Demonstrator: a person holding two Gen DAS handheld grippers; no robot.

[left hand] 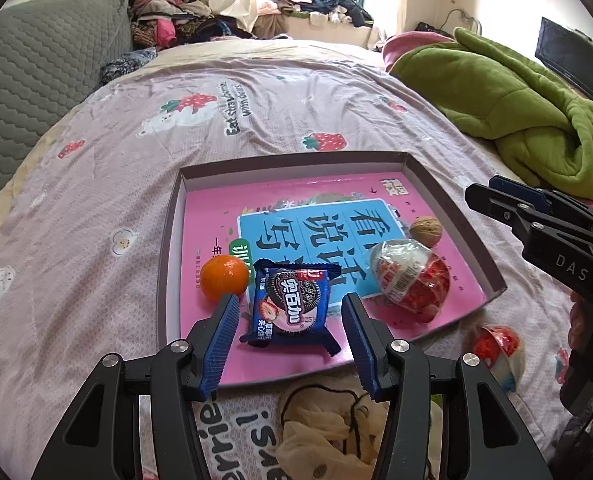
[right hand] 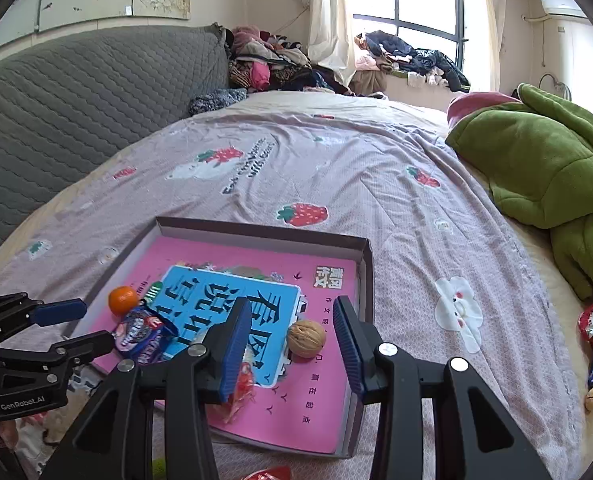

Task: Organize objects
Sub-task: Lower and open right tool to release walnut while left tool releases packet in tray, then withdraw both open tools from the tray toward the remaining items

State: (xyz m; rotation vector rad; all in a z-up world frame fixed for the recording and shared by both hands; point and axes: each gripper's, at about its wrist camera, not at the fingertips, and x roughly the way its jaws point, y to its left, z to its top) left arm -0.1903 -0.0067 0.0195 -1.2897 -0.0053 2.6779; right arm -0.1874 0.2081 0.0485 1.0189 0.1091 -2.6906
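Both our grippers gape wide and empty, left gripper (left hand: 290, 308) straddling the cookie packet (left hand: 290, 308) in the tray (left hand: 168, 236), right gripper (right hand: 292, 332) over the walnut (right hand: 306, 338); we judge closing could nudge the mandarin (left hand: 224, 278) or roll the walnut.

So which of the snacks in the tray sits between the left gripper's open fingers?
The blue cookie packet, between the left gripper fingers; the orange mandarin, foil-wrapped egg and brown walnut lie outside them.
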